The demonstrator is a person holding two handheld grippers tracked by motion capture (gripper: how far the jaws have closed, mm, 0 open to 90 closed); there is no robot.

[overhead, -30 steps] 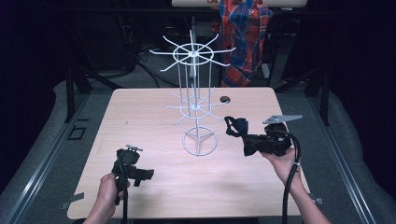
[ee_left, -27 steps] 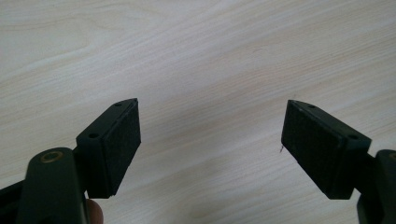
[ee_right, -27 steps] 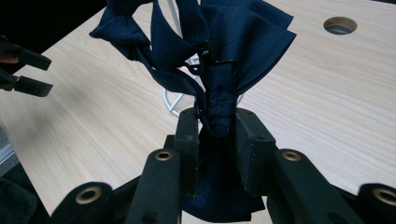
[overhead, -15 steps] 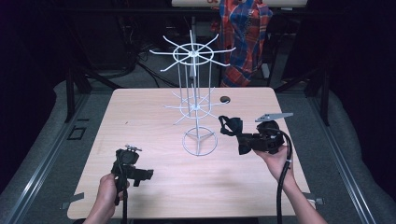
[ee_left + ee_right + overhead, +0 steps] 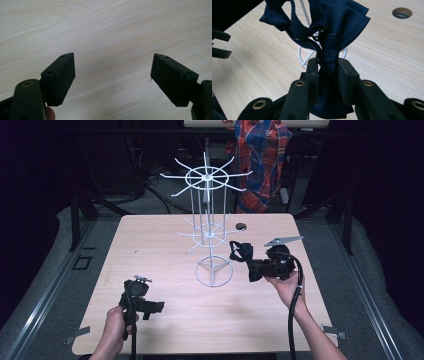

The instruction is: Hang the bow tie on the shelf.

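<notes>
Black pads of my left hand-held gripper [image 5: 150,307] stand spread over bare tabletop [image 5: 165,250], idle. Rightward, the white wire rack [image 5: 207,227] rises just left of my right hand-held gripper [image 5: 239,254], the nearer one, pinching a dark cloth [image 5: 329,37]. Its gripper view shows the folds bunched lengthwise between the pads, blurred from above.

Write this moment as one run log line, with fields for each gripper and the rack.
right gripper: shut on dark blue cloth | left gripper: open, empty, over table | white wire rack: upright, hooks bare
</notes>
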